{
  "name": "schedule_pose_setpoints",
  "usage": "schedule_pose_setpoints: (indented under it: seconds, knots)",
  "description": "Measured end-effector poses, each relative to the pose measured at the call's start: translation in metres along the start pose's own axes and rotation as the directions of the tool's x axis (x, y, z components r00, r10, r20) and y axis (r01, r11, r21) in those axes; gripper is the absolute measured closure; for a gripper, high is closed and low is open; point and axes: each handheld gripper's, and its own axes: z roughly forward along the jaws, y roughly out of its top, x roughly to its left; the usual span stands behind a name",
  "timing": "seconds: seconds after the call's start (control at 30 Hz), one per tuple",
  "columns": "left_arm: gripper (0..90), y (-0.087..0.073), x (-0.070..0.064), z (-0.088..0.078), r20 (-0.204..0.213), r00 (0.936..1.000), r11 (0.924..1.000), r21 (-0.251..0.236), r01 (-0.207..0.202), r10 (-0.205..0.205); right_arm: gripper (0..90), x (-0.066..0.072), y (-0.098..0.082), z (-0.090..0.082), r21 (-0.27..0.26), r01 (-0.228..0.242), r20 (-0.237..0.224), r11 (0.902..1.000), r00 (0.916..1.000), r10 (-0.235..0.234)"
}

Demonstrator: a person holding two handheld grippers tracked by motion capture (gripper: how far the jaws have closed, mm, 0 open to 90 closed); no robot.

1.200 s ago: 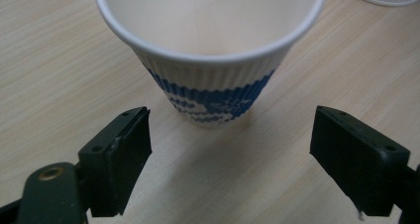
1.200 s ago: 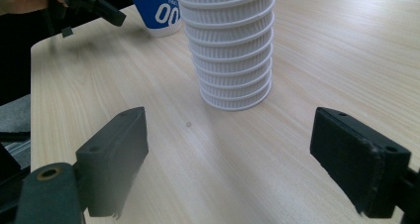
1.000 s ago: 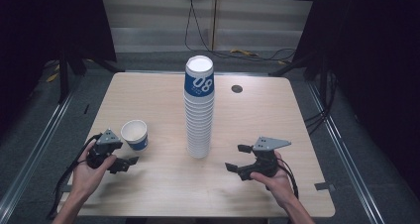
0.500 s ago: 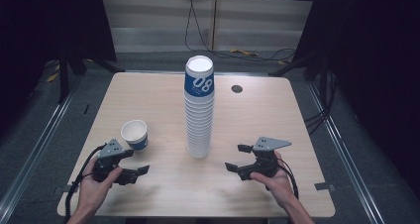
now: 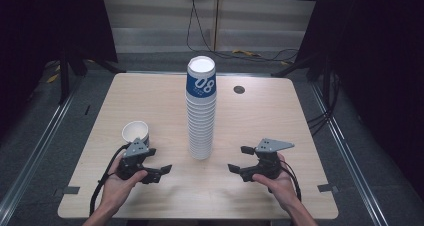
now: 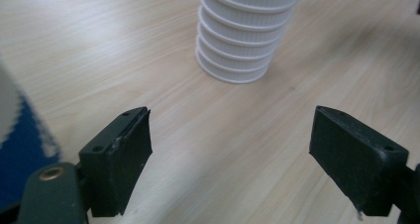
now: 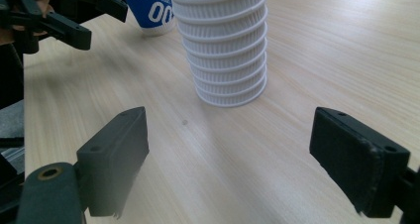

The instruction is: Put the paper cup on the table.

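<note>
Overall scene: seen from above, a person sits at a pale wooden table (image 5: 150, 101) with a hand-held claw tool in each hand, both resting low near the front edge.
Left gripper (image 5: 158, 167): held in the left hand (image 5: 120, 183); its two black jaws stand wide apart with nothing between them, pointing inward across the table.
Right gripper (image 5: 239, 159): held in the right hand (image 5: 277, 181); its jaws are also spread wide and empty, pointing inward toward the left gripper. A grey three-cornered plate sits on top of it.
Cup stack (image 5: 201, 111): a tall upright tower of nested white ribbed paper cups, its top cup banded blue with white numerals. It stands between the two grippers and a little beyond their tips, touching neither. In the left gripper view its base (image 6: 240, 45) lies ahead, just past the open jaws; in the right gripper view its base (image 7: 228, 55) also lies ahead, between the jaw lines.
Single cup (image 5: 135, 134): one upright blue-and-white cup, open end up, just behind the left gripper, near its body, on the side away from the stack.
Round hole (image 5: 239, 89): a small dark circle in the table, far beyond the right gripper.
</note>
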Motion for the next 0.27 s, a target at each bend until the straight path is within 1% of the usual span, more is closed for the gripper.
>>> schedule_pose_setpoints:
  seconds: [0.07, 0.13, 0.17, 0.2, 0.23, 0.27]
  knots:
    - [16.5, -0.0028, -0.0026, 0.0026, -0.007, 0.9999, 0.9999, 0.007, -0.016, 0.016, 15.2, 0.0003, -0.002, 0.0002, 0.002, 0.0, 0.005, 1.0, 1.0, 0.0]
    - [16.2, -0.0075, -0.0038, 0.0054, 0.003, 1.0, 1.0, 0.0, -0.002, 0.002, 15.3, -0.0006, -0.0046, 0.0013, 0.015, 0.001, 0.018, 0.9999, 0.9998, -0.001]
    - [16.4, -0.0094, -0.0041, 0.0072, -0.002, 1.0, 1.0, 0.0, -0.001, 0.001, 15.3, -0.0003, -0.0059, 0.0023, 0.021, -0.006, 0.023, 0.9998, 0.9997, 0.006]
    - [16.1, -0.0106, -0.0043, 0.0091, -0.002, 0.9999, 0.9999, -0.001, 0.015, -0.015, 15.5, -0.0004, -0.0072, 0.0036, 0.028, -0.007, 0.03, 0.9996, 0.9995, 0.006]
    - [16.2, -0.0105, -0.0043, 0.0109, 0.005, 0.9998, 0.9998, -0.002, 0.021, -0.021, 16.3, 0.0001, -0.0081, 0.0052, 0.042, -0.01, 0.039, 0.9991, 0.9992, 0.008]
    - [16.4, -0.01, -0.0052, 0.0113, -0.009, 1.0, 1.0, -0.001, 0.004, -0.004, 17.5, 0.0003, -0.0091, 0.0072, 0.061, -0.008, 0.054, 0.9981, 0.9986, 0.005]
